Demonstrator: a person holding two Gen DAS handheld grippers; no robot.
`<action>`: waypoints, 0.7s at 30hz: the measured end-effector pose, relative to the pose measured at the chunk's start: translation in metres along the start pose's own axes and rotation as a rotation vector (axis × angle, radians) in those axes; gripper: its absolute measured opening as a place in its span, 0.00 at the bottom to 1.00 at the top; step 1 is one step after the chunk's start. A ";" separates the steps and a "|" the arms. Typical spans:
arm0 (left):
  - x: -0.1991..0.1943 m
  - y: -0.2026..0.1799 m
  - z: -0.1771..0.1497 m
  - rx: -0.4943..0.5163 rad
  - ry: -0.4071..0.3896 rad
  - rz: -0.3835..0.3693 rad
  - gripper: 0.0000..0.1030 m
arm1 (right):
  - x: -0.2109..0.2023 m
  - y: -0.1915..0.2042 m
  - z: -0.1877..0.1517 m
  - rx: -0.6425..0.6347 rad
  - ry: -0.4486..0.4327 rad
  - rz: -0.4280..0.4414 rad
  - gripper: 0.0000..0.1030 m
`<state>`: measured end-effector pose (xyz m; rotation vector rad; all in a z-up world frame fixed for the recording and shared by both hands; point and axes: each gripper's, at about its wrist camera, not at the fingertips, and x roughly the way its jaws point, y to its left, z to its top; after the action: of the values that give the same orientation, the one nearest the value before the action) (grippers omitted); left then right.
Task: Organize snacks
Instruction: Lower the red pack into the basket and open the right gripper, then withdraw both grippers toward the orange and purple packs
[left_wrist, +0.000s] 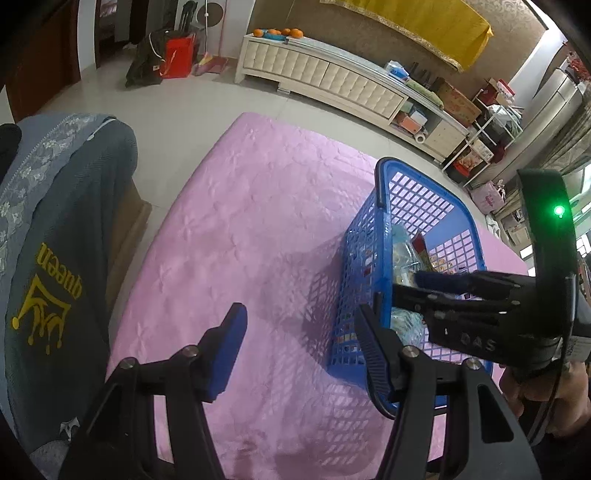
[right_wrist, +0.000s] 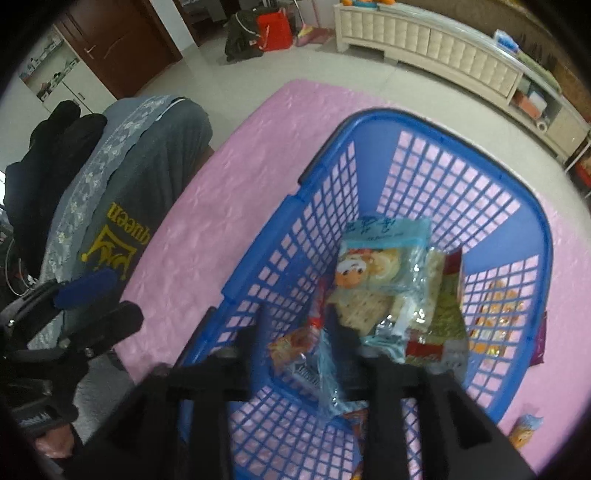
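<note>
A blue plastic basket (left_wrist: 384, 258) stands on the pink table cloth (left_wrist: 240, 221) and holds several snack packets (left_wrist: 404, 254). My left gripper (left_wrist: 301, 332) is open and empty above the cloth, just left of the basket. In the right wrist view the basket (right_wrist: 424, 125) fills the frame. A pale blue cracker bag with a cartoon face (right_wrist: 384, 266) lies on top of other packets. My right gripper (right_wrist: 297, 321) is open over the basket's near end, with a crinkled blue packet (right_wrist: 328, 373) between the blurred fingers, apparently loose. The right gripper (left_wrist: 417, 291) also shows in the left wrist view.
A chair draped with a grey "queen" shirt (left_wrist: 48, 280) stands at the table's left side. Outside the basket's right wall lie a purple packet (right_wrist: 540, 339) and a small orange packet (right_wrist: 524, 430). A long white cabinet (left_wrist: 332, 77) runs along the far wall.
</note>
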<state>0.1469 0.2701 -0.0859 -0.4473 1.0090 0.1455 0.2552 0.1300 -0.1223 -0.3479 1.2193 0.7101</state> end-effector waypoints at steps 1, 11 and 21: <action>-0.001 0.000 -0.001 0.003 -0.002 0.001 0.56 | -0.004 0.000 -0.002 -0.005 -0.017 -0.019 0.69; -0.027 -0.035 -0.006 0.068 -0.044 0.016 0.57 | -0.052 -0.022 -0.021 0.013 -0.083 -0.048 0.76; -0.056 -0.098 -0.016 0.166 -0.078 0.020 0.59 | -0.110 -0.053 -0.057 0.063 -0.159 -0.045 0.76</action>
<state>0.1362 0.1798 -0.0167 -0.2782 0.9411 0.0951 0.2295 0.0227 -0.0443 -0.2605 1.0771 0.6472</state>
